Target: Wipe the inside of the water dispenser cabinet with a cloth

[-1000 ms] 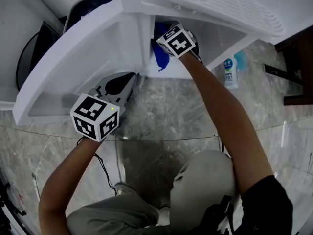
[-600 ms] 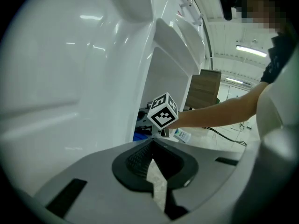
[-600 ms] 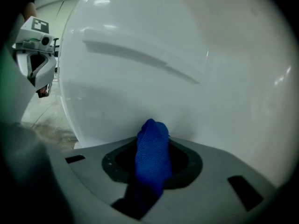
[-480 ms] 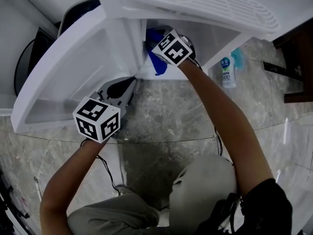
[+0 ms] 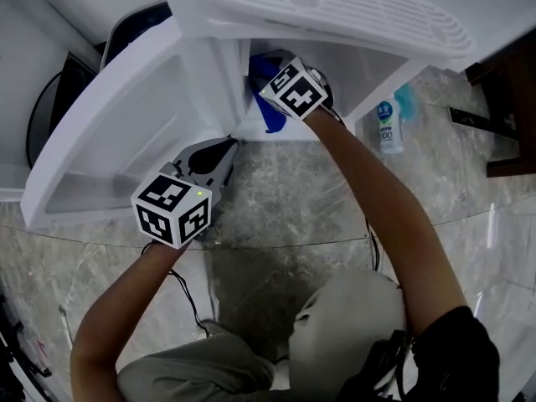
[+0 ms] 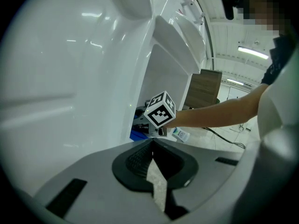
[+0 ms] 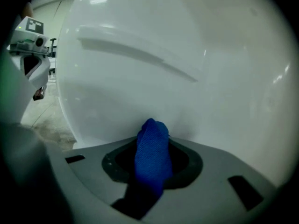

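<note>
The only print in sight is on the small bottle [image 5: 387, 129] on the floor [image 5: 293, 191] just right of the water dispenser cabinet [image 5: 335, 7] (blue characters above a few digits, too small to read for certain).

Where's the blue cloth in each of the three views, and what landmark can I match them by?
Head view: cloth upper centre, inside the white cabinet, just left of a marker cube.
Left gripper view: small blue patch near centre, below that same cube.
Right gripper view: lower centre, clamped in the right gripper.
Shared landmark: the white cabinet wall, in all three.
</note>
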Demonstrator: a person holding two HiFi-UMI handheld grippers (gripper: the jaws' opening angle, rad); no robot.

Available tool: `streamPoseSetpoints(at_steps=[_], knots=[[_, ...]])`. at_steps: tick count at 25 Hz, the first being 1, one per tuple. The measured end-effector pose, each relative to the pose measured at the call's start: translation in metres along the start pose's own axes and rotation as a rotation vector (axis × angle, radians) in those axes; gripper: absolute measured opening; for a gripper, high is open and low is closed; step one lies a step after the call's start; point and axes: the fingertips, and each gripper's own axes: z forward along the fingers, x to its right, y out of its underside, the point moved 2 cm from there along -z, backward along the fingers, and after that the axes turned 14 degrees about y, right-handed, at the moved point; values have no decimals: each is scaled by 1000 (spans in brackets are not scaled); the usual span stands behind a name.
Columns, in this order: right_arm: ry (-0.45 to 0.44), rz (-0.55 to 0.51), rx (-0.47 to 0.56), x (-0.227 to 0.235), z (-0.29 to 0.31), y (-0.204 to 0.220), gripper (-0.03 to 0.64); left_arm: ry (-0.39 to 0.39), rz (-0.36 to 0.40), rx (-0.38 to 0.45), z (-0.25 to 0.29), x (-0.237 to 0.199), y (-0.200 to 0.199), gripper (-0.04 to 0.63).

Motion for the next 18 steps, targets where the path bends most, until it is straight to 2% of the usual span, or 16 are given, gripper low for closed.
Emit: streamPoseSetpoints(at_steps=[4, 10, 13, 15, 18], knots=[[15, 15, 2, -3, 0, 2, 86, 13, 7, 0, 4, 4, -3, 6], [67, 9, -48, 22, 23, 0, 86, 4, -3, 2, -3, 3, -1, 6], [81, 52, -51, 23, 22, -1, 86, 0, -5, 6, -5, 1, -2, 6], [64, 96, -37, 17, 14, 1, 86, -2, 2, 14, -4, 0, -5, 6], [-24, 147, -12, -1, -5, 4, 86, 1, 23, 23, -1, 1, -11, 6]])
